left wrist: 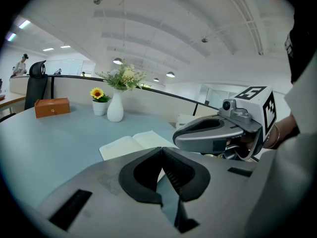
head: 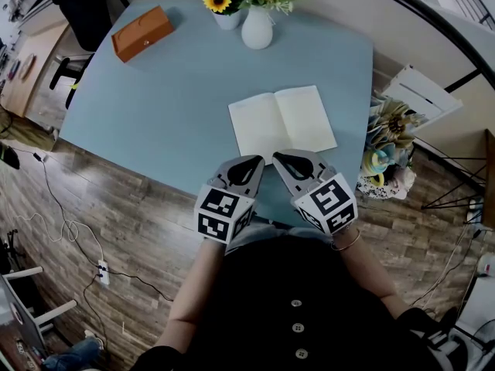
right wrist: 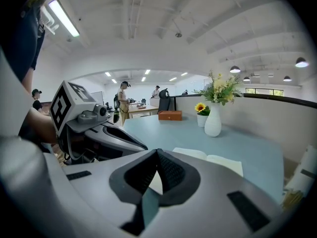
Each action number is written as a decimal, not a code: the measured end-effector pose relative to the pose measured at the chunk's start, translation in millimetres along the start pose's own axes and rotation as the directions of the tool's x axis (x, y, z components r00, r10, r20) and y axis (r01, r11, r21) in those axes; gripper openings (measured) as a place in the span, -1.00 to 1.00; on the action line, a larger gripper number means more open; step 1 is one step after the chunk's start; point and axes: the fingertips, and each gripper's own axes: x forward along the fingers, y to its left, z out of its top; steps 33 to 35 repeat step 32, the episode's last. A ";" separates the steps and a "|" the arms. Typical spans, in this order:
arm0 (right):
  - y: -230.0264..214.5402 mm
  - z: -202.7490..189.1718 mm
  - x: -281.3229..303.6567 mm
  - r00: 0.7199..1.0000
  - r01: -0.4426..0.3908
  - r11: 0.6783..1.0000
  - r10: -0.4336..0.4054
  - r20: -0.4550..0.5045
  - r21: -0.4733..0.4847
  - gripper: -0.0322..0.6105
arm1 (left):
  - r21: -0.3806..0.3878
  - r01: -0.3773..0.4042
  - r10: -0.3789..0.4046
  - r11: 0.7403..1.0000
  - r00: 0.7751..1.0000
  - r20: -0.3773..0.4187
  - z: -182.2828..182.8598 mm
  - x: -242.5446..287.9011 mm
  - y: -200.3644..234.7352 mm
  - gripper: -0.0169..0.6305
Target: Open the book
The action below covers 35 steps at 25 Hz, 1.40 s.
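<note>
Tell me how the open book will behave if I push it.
The book lies flat and open on the smooth table, so it would probably slide rather than tip. It looks thin, so likely light, and its pages may flex or lift if caught at an edge.

You stand at pale blue table (head: 155,114) on dark wood-plank floor (head: 116,222). Black office chair (head: 77,10) at your far left. Power strip (head: 101,272) lies on floor at your left. Curved black rail (head: 433,29) beyond table. Above you, white ceiling (right wrist: 148,24), fluorescent tube (right wrist: 63,18) lit.
</note>
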 end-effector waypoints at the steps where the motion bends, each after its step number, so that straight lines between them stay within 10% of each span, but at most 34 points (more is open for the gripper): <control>1: 0.0 -0.1 -0.1 1.000 -0.001 1.000 0.001 0.001 0.003 -0.88 | 0.000 0.001 -0.001 1.000 1.000 0.000 -0.2 0.2 -0.2 -0.91; 35: -1.5 -3.6 1.5 1.000 -0.008 1.000 0.008 -0.007 0.012 -0.89 | 0.003 0.019 -0.019 1.000 1.000 -0.015 -2.4 4.5 -4.3 -0.91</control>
